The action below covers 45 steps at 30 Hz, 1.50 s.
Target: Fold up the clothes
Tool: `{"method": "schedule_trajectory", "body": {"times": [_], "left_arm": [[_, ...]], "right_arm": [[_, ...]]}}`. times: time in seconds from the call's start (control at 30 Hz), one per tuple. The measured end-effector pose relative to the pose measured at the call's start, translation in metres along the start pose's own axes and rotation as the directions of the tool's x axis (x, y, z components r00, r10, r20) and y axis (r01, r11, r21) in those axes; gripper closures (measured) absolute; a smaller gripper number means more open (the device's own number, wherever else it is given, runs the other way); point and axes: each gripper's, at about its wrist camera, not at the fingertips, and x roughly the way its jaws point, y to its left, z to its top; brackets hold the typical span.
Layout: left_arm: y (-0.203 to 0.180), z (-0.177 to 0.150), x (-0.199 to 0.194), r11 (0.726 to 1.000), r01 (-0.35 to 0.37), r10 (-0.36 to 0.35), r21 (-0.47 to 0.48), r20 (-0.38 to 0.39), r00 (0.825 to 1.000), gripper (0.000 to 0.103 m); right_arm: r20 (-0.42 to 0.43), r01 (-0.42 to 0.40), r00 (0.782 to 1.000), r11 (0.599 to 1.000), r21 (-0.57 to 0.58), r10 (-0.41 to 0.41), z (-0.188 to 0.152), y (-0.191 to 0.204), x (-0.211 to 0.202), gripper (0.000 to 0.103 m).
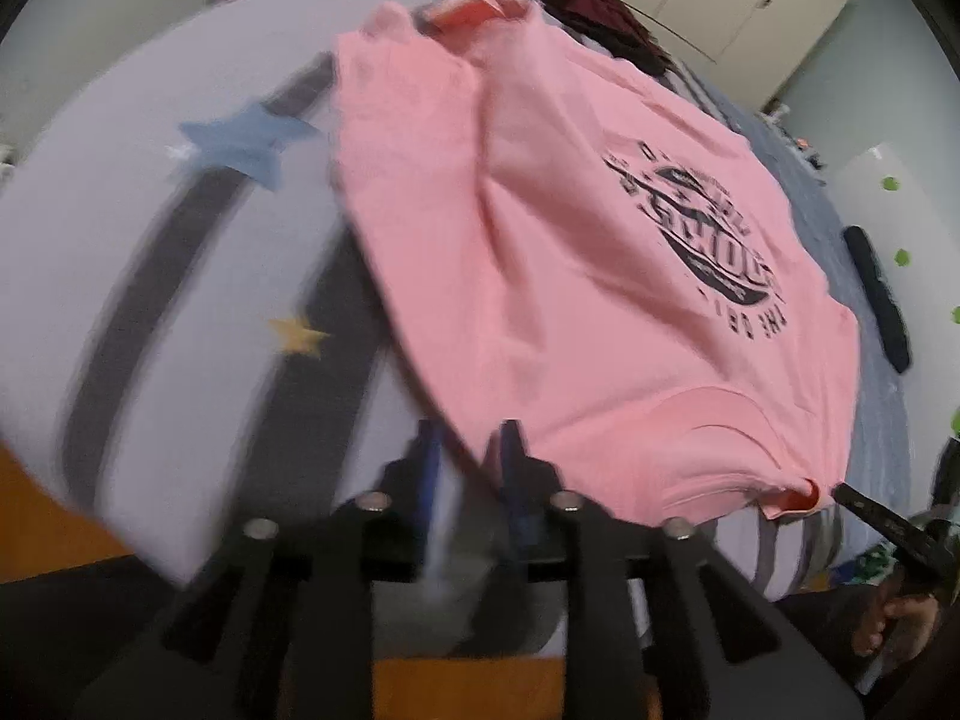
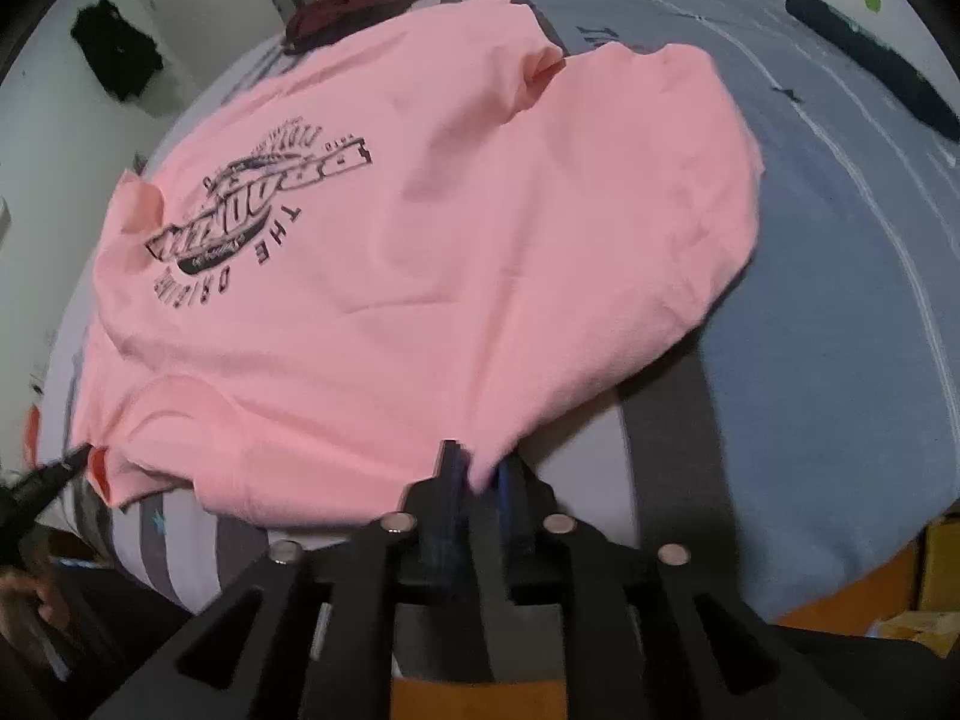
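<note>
Both tools sit at the near hem of the pink T-shirt (image 1: pixel 540 252): left gripper (image 1: pixel 468 450) slightly parted beside the cloth, right gripper (image 2: pixel 477 474) with fabric between barely spread fingers. It lies print-up on the striped bedspread (image 1: pixel 150 300), lengthwise away toward a maroon garment (image 2: pixel 354 6); black bolster (image 2: pixel 870 60) lies well aside.

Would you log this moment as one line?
pink shirt: spread on bed | left tool: open, beside edge | right tool: open, edge between

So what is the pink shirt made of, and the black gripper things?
The pink shirt looks like soft, matte knit fabric, probably cotton: it wrinkles and drapes. The left gripper and right gripper look like hard, dull black plastic with blue fingers, maybe rubbery, though blur hides detail.
</note>
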Motion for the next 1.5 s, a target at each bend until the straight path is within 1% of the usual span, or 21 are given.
{"method": "schedule_trajectory", "body": {"times": [0.03, 0.07, 0.1, 0.17, 0.23, 0.27, 0.37, 0.43, 0.53, 0.6, 0.67, 0.8, 0.87, 0.97, 1.07, 1.13, 1.2, 1.23, 1.33, 1.4, 1.5], "left_arm": [[0.005, 0.002, -0.010, 1.000, -0.006, 0.006, -0.008, 0.024, 1.000, 0.076], [0.010, 0.004, -0.020, 1.000, -0.010, 0.011, -0.017, 0.048, 0.999, 0.070], [0.015, 0.009, -0.027, 0.999, -0.013, 0.015, -0.029, 0.075, 0.997, 0.061], [0.030, 0.021, -0.039, 0.998, -0.034, 0.041, -0.051, 0.132, 0.990, 0.050], [0.044, 0.043, -0.034, 0.997, -0.044, 0.054, -0.068, 0.155, 0.986, 0.049], [0.051, 0.056, -0.027, 0.996, -0.045, 0.057, -0.080, 0.159, 0.986, 0.049], [0.073, 0.096, -0.002, 0.989, -0.071, 0.090, -0.127, 0.154, 0.984, 0.049], [0.082, 0.122, 0.018, 0.989, -0.079, 0.098, -0.122, 0.158, 0.983, 0.049], [0.090, 0.155, 0.038, 0.991, -0.101, 0.116, -0.083, 0.206, 0.972, 0.049], [0.096, 0.179, 0.053, 0.992, -0.100, 0.116, -0.081, 0.218, 0.969, 0.049], [0.103, 0.198, 0.067, 0.992, -0.101, 0.116, -0.079, 0.210, 0.971, 0.049], [0.107, 0.228, 0.088, 0.997, -0.075, 0.074, -0.002, 0.221, 0.973, 0.049], [0.106, 0.238, 0.097, 0.993, -0.113, 0.104, 0.030, 0.212, 0.972, 0.049], [0.112, 0.251, 0.115, 0.992, -0.126, 0.118, 0.032, 0.182, 0.976, 0.049], [0.111, 0.257, 0.121, 0.996, -0.072, 0.060, 0.057, 0.185, 0.981, 0.050], [0.108, 0.259, 0.124, 0.995, -0.043, 0.026, 0.088, 0.188, 0.982, 0.061], [0.105, 0.259, 0.127, 0.995, -0.033, 0.015, 0.099, 0.171, 0.985, 0.095], [0.105, 0.258, 0.126, 0.995, -0.022, 0.005, 0.096, 0.166, 0.986, 0.100], [0.113, 0.255, 0.116, 0.998, 0.006, -0.017, 0.061, 0.178, 0.984, 0.101], [0.125, 0.252, 0.099, 1.000, -0.007, 0.003, 0.023, 0.200, 0.980, 0.102], [0.150, 0.244, 0.063, 0.999, -0.012, 0.020, -0.034, 0.252, 0.968, 0.102]], "right_arm": [[0.001, 0.013, 1.000, 1.000, 0.007, -0.013, -0.002, -0.004, -0.008, 0.084], [0.005, 0.021, 1.000, 1.000, 0.020, -0.021, -0.004, -0.009, -0.017, 0.084], [0.015, 0.023, 1.000, 0.999, 0.037, -0.023, -0.003, -0.015, -0.024, 0.084], [0.058, 0.024, 0.998, 0.997, 0.074, -0.029, 0.002, -0.025, -0.035, 0.081], [0.105, 0.030, 0.994, 0.995, 0.096, -0.040, 0.012, -0.036, -0.042, 0.078], [0.124, 0.021, 0.992, 0.995, 0.101, -0.033, 0.021, -0.040, -0.040, 0.076], [0.158, -0.002, 0.987, 0.995, 0.101, -0.014, 0.051, -0.042, -0.024, 0.075], [0.193, -0.025, 0.981, 0.997, 0.077, 0.010, 0.071, -0.037, -0.015, 0.075], [0.232, -0.048, 0.972, 0.999, 0.023, 0.041, 0.098, -0.025, -0.001, 0.075], [0.253, -0.057, 0.965, 0.998, -0.024, 0.061, 0.117, -0.012, 0.011, 0.075], [0.268, -0.068, 0.960, 0.996, -0.062, 0.082, 0.132, -0.004, 0.019, 0.075], [0.280, -0.107, 0.951, 0.988, -0.109, 0.133, 0.155, 0.011, 0.037, 0.074], [0.282, -0.114, 0.948, 0.985, -0.127, 0.146, 0.163, 0.018, 0.046, 0.074], [0.279, -0.112, 0.949, 0.984, -0.141, 0.148, 0.172, 0.026, 0.060, 0.074], [0.267, -0.117, 0.952, 0.984, -0.137, 0.151, 0.177, 0.032, 0.070, 0.074], [0.262, -0.120, 0.953, 0.984, -0.134, 0.152, 0.179, 0.035, 0.075, 0.074], [0.261, -0.116, 0.954, 0.984, -0.135, 0.148, 0.181, 0.036, 0.078, 0.074], [0.260, -0.116, 0.954, 0.984, -0.136, 0.148, 0.181, 0.037, 0.079, 0.074], [0.255, -0.111, 0.956, 0.985, -0.135, 0.142, 0.184, 0.040, 0.082, 0.074], [0.255, -0.107, 0.957, 0.985, -0.135, 0.139, 0.186, 0.043, 0.082, 0.074], [0.249, -0.106, 0.959, 0.985, -0.139, 0.138, 0.188, 0.047, 0.083, 0.074]]}}
